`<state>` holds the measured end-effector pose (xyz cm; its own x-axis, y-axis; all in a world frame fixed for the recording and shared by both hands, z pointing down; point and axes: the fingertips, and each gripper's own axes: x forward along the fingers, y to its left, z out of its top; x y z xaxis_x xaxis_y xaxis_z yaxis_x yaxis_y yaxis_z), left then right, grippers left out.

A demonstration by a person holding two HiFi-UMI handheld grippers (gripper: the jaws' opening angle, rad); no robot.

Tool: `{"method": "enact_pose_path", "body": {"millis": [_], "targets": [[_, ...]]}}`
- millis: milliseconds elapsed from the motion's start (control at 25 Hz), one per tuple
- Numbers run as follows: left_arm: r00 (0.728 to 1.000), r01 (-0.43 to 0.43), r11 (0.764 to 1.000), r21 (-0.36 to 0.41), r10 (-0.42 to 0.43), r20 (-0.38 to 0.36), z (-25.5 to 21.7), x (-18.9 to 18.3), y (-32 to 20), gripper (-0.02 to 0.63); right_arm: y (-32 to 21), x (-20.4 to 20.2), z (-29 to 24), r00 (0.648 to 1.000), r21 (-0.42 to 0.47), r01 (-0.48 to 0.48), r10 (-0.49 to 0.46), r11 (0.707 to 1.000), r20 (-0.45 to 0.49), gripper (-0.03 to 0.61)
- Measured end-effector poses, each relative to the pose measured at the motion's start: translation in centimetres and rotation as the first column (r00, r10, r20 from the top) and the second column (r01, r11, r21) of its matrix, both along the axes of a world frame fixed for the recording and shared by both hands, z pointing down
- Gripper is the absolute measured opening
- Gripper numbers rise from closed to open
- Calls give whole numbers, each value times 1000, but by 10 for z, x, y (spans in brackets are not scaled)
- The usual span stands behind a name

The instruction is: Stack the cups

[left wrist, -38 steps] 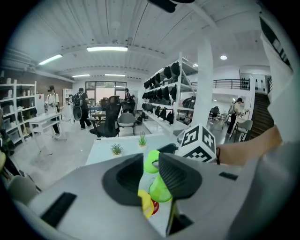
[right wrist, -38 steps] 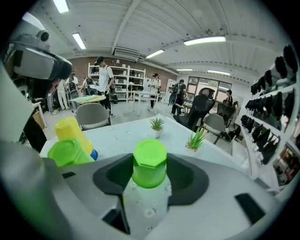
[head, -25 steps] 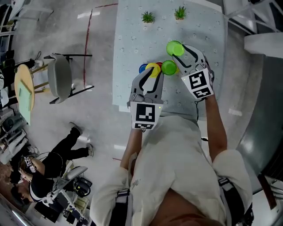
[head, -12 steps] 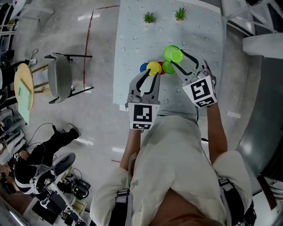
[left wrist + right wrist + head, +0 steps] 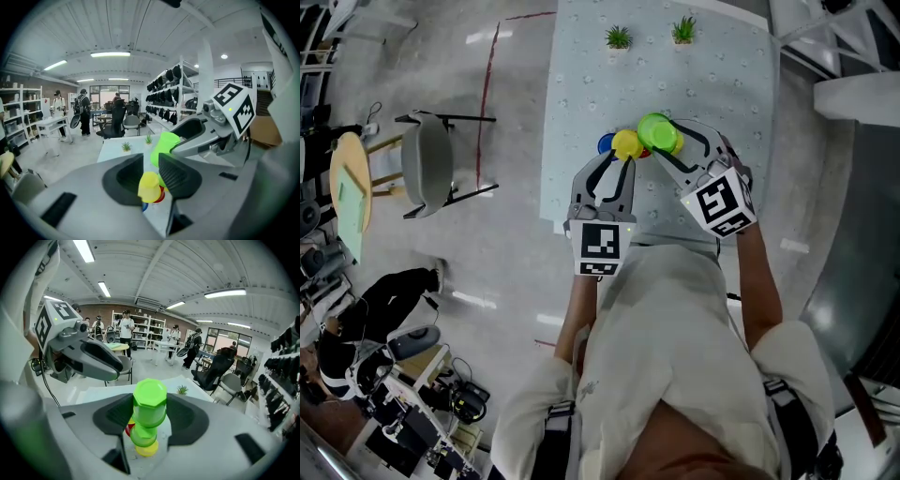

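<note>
Tabletop [image 5: 712,66]: pale and speckled; carries the cluster of cups near its front edge and two small potted plants [image 5: 618,37] at the far edge.
Right gripper [image 5: 670,139]: jaws are set wide and clamped on the sides of the upper green cup [image 5: 656,131], one pad on each flank. The marker cube [image 5: 719,202] is at the rear of the gripper.
Upper green cup: upside down, with its closed octagonal base toward the right gripper view. It is raised off the tabletop, directly over the lower green cup [image 5: 142,436]. Whether the two touch cannot be determined.
Lower green cup: upside down beneath the held cup. In the right gripper view it is partly covered by that cup.
Left gripper [image 5: 622,159]: jaws are drawn close together with the yellow cup [image 5: 150,186] between the tips. The pads appear to bear on its sides.
Yellow cup: upside down at the front of the cluster, just beside the green cups.
Red cup [image 5: 161,195]: directly behind the yellow cup and mostly hidden by it.
Blue cup [image 5: 605,144]: at the left of the cluster, against the yellow cup; only an edge shows.
Gripper relation: the two grippers converge on the cluster from either side. Their tips are near each other but apart.
Floor: a grey chair [image 5: 427,164] stands left of the tabletop.
</note>
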<state>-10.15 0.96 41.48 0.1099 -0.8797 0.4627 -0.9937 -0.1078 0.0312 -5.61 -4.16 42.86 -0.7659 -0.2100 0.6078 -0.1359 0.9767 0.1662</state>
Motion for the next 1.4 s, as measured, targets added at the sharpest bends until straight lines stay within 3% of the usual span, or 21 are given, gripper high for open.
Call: {"method": "enact_pose_path", "body": {"millis": [760,920,1400], "targets": [[1000,5,1000,-11,-5,0,4,-3,10,107,23,-10,20,995,-76,79,-83,994,-46,227],[1000,5,1000,-11,-5,-1,4,-3,13,107,26,-11,23,994,-80,88,-92,993,-55,259],[1000,-1,1000,16,1,6,-2,-7,14,107,22,-2,11,999,-49,25,-26,998,-26,288]]}}
